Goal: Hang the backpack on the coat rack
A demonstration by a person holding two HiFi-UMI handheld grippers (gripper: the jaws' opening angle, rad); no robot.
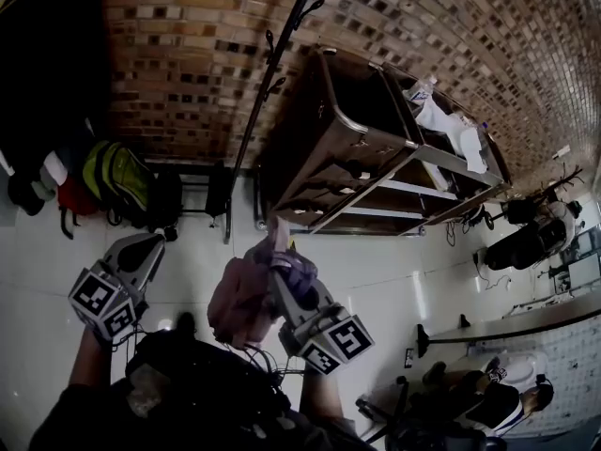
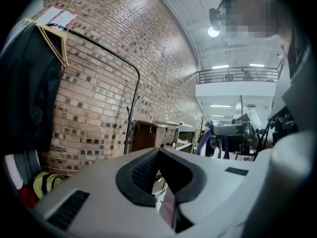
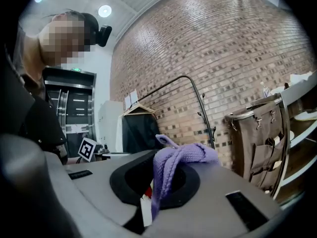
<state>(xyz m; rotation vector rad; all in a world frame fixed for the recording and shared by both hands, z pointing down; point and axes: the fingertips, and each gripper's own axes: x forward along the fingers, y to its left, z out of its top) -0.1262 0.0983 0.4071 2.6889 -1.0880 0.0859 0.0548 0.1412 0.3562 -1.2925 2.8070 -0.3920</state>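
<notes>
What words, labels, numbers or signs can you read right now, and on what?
No text is readable.
Papers on the wall: too small to read.
Green sign over the door: blurred.
Left marker cube, right marker cube: square patterns only, no letters.

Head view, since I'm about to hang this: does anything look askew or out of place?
The backpack dangles crumpled from the right tool, held only by its purple strap, which is bunched and twisted between the jaws. Nothing looks spilled or damaged.
</notes>
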